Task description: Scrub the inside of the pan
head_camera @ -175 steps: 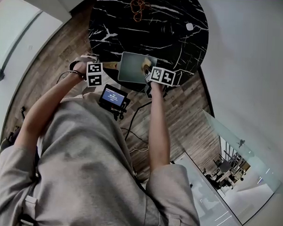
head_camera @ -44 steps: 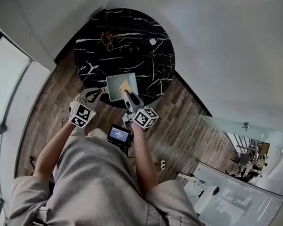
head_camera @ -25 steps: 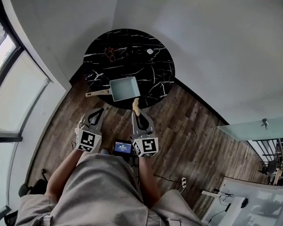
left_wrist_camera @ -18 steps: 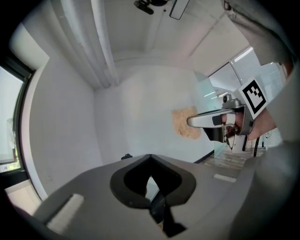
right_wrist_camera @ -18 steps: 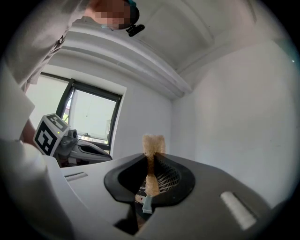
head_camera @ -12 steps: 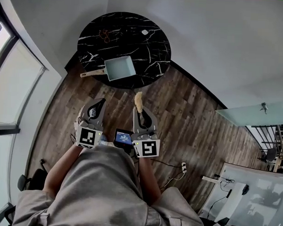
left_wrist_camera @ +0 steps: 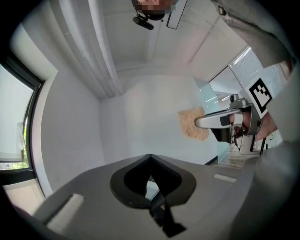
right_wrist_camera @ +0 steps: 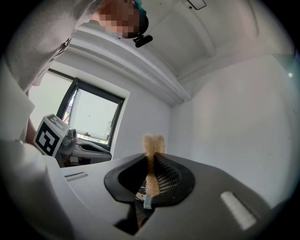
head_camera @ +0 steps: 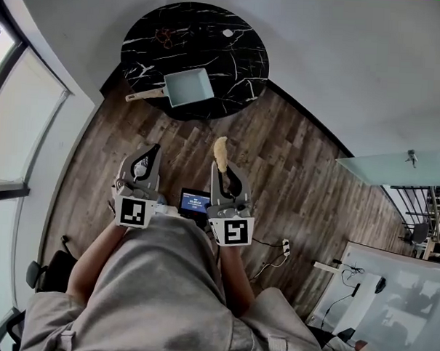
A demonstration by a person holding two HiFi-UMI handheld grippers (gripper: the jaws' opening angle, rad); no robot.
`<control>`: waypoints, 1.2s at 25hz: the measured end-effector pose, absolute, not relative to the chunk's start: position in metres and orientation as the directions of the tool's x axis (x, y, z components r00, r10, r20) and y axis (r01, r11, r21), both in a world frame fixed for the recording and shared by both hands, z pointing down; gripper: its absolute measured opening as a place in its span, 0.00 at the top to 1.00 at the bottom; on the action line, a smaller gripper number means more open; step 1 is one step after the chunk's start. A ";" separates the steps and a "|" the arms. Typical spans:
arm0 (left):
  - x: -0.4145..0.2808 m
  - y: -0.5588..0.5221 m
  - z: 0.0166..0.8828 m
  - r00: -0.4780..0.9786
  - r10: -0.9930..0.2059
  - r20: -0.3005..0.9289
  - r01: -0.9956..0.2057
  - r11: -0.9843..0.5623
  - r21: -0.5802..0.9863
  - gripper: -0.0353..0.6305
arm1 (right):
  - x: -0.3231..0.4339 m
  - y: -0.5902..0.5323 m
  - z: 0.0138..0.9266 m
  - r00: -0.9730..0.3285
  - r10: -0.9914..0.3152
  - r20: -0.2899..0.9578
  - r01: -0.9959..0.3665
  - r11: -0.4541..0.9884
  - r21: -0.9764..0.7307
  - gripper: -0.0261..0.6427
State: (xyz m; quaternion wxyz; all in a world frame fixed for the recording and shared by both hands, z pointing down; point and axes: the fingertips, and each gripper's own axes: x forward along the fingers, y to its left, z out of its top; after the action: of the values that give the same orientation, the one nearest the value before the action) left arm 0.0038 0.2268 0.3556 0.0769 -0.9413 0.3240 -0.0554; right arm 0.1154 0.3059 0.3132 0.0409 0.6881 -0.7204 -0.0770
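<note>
A pale blue square pan (head_camera: 188,87) with a wooden handle (head_camera: 144,95) sits alone on the round black marble table (head_camera: 225,58). Both grippers are well back from it over the wooden floor, close to the person's body. My right gripper (head_camera: 220,166) is shut on a tan scrubbing sponge (head_camera: 220,152), which sticks out past its tips; the right gripper view shows the sponge (right_wrist_camera: 153,143) pinched between the jaws. My left gripper (head_camera: 153,149) is shut with nothing in it. In the left gripper view the closed jaws point at a white wall, and the right gripper (left_wrist_camera: 224,121) with its sponge (left_wrist_camera: 193,123) shows alongside.
A reddish-brown tangle (head_camera: 166,36) and a small white object (head_camera: 228,32) lie at the table's far side. A small screen device (head_camera: 195,201) hangs at the person's front. A large window (head_camera: 18,119) is to the left, and a cable (head_camera: 278,252) lies on the floor at right.
The person has stepped back from the table. Both grippers left the pan and drew in toward the body, the right one carrying the sponge along. The pan stays on the table.
</note>
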 end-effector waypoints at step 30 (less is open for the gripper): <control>-0.005 0.245 0.361 0.787 -0.617 0.028 -0.603 -0.777 -0.180 0.95 | 0.102 0.311 0.329 -0.063 -0.998 -0.002 -0.985 0.062 0.163 0.90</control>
State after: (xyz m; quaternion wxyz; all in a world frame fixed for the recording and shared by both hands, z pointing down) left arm -0.0046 0.2448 0.3608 0.0809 -0.9417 0.3237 -0.0427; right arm 0.1025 0.3111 0.3286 0.0552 0.6821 -0.7267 -0.0604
